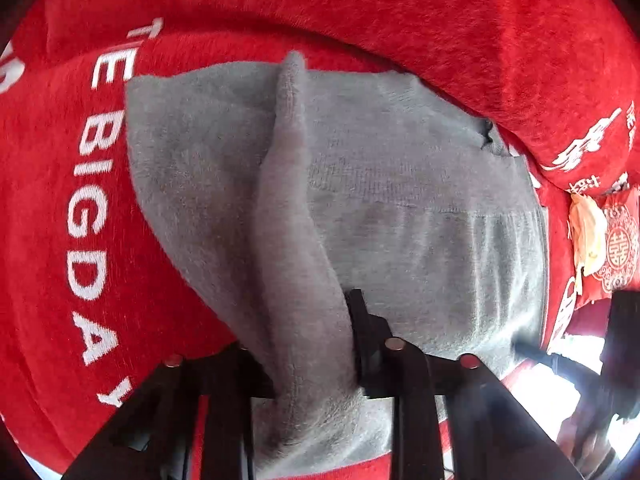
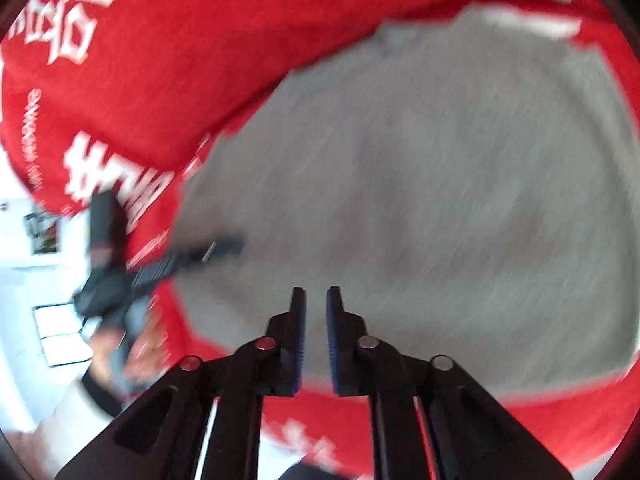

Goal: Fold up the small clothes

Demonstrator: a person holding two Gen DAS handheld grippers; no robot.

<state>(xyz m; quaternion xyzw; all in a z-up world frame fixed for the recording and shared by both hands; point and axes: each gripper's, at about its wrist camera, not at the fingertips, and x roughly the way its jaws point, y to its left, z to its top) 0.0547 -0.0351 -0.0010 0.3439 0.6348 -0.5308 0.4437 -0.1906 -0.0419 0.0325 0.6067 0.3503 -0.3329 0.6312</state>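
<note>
2 tongs: I run 1 in each hand, and both point down at the same grey garment (image 1: 420, 208).
Garment: a small grey fleece piece, lying mostly flat on the red cloth (image 1: 440, 20), which carries white lettering and covers the surface under the work.
Left tongs (image 1: 312, 344): clamped on a raised ridge of the grey fleece; the cloth climbs from the flat part up into the grip and spills out below it.
Right tongs (image 2: 316, 328): fingers parallel with a narrow gap, nothing between them; they hang over the near edge of the garment, and I cannot tell whether they touch it, since that view is blurred.
Other view of left tongs: from the right wrist I see them at the garment's left edge, smeared by motion.
Handling: I judge it light, soft and limp; it drapes from the pinch and will not hold any shape on its own.
Slip: the pile looks plush, so I expect a thin pinch could creep out; a deep bite seems safer.
Where to hold: I would take an edge or corner, such as the ribbed band (image 1: 504, 264) on the right in the left view, rather than mid-panel.
Risk: the red cloth beneath is also soft, so I think a low pinch may catch both layers.
Clutter: a red and white packet (image 1: 608, 248) lies at the far right, apart from the garment.
</note>
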